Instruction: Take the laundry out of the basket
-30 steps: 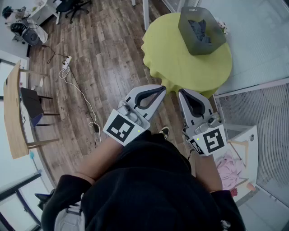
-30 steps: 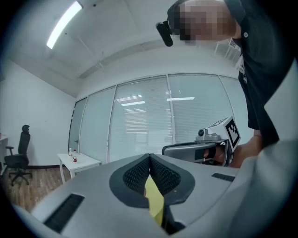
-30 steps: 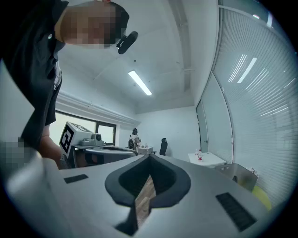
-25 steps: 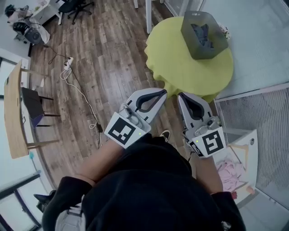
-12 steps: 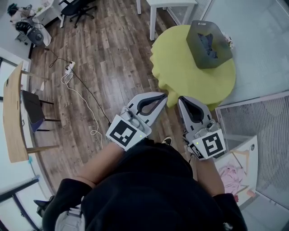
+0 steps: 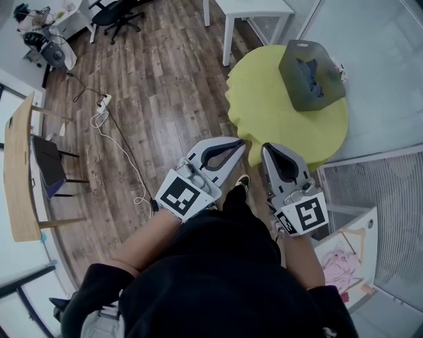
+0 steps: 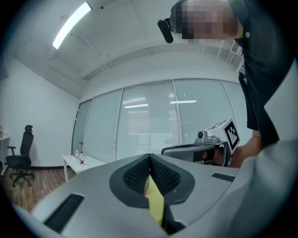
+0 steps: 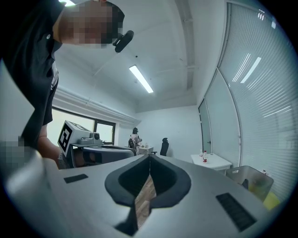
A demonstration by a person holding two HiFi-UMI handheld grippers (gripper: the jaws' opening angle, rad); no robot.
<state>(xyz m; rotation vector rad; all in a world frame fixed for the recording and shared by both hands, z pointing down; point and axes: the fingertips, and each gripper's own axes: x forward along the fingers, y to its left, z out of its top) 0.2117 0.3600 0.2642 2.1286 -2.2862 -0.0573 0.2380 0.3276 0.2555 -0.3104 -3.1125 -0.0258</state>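
A grey laundry basket (image 6: 296, 89) holding dark blue laundry (image 6: 316, 69) stands on a round yellow table (image 6: 274, 115) at the upper right of the head view. Both grippers are held level in front of my body, side by side. My left gripper (image 6: 240, 140) is shut and empty, its tip at the table's near edge. My right gripper (image 6: 266, 146) is also shut with nothing in it, just short of the table. In the right gripper view the basket (image 8: 251, 180) shows at the lower right, beyond the closed jaws.
A small white table (image 6: 248, 8) stands behind the yellow one. A power strip with its cable (image 6: 102, 104) lies on the wooden floor to the left, near a wooden desk (image 6: 16, 178). A pink garment on a hanger (image 6: 340, 264) lies at lower right. Glass walls run along the right.
Both grippers have moved forward together towards the yellow table, which now sits nearer to their tips. The white table has come into view. Both stay shut.
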